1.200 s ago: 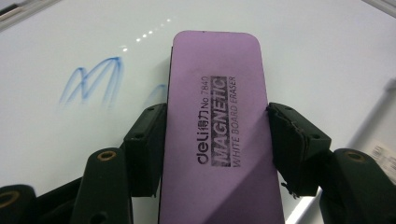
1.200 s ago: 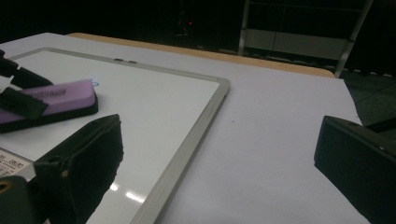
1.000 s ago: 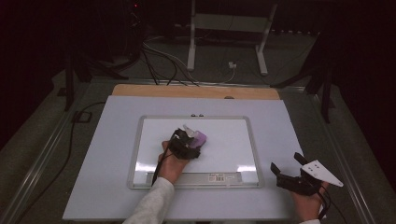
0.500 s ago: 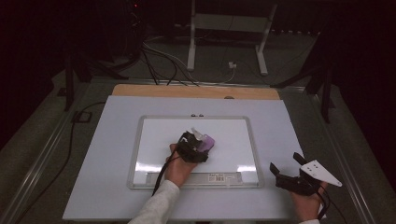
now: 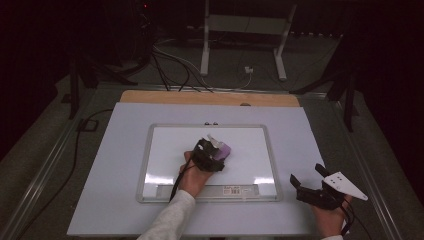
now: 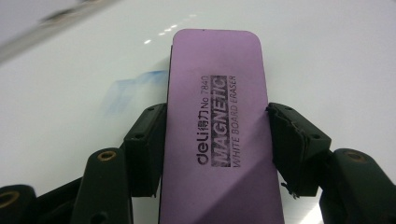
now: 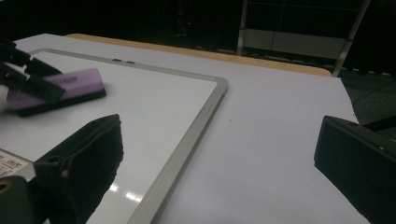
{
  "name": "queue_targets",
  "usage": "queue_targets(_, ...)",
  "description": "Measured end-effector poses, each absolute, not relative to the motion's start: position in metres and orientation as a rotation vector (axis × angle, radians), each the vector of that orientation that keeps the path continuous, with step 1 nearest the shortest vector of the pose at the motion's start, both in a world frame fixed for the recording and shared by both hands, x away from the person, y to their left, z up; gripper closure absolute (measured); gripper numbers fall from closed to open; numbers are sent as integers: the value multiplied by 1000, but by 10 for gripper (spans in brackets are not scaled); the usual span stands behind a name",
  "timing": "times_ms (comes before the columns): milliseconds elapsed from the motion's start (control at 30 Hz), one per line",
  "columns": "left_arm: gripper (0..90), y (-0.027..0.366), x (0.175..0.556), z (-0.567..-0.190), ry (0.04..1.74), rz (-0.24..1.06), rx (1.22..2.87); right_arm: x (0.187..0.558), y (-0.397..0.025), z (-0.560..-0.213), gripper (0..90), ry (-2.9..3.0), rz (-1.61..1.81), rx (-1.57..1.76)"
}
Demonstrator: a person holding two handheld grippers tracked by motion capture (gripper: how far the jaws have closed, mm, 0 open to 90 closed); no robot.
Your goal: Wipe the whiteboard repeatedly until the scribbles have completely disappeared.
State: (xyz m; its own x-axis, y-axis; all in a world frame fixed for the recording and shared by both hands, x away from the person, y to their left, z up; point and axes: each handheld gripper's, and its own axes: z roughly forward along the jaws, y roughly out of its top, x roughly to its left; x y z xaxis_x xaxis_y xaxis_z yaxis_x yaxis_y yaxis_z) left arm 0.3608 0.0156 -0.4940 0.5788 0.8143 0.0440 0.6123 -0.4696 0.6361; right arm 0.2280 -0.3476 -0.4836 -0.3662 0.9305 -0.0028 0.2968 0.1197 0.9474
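Observation:
A purple magnetic whiteboard eraser (image 6: pixel 217 126) lies flat on the whiteboard (image 5: pixel 165 150), pinched from both sides by my left gripper (image 6: pixel 217 140). In the high view that left gripper (image 5: pixel 212 152) sits near the board's middle with the eraser (image 5: pixel 223 148) poking out toward the far right. A faint blue smear (image 6: pixel 126 91) marks the board just left of the eraser. My right gripper (image 5: pixel 312 182) rests open off the board at the table's near right, with nothing between its jaws. In the right gripper view the eraser (image 7: pixel 60 88) shows at the left.
The whiteboard's silver frame (image 7: pixel 196 121) runs between the two grippers. A barcode label (image 5: pixel 234 189) sits on the board's near rail. The white table cover (image 5: pixel 115 165) surrounds the board, and a wooden strip (image 5: pixel 210 98) runs along the far edge. Cables (image 5: pixel 75 145) trail at the left.
My left gripper has slid the eraser to the right across the board, from left of centre to near the middle. The right gripper has stayed put.

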Motion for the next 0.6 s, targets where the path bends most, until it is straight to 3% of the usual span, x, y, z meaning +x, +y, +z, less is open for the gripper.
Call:
queue_targets(300, 421, 62, 386, -495, 1349, 525, 2144, 228, -347, -484, 18, 1757, 1259, 1197)
queue_targets(600, 421, 51, 388, -495, 1304, 454, 2160, 229, -345, -484, 18, 1766, 1258, 1195)
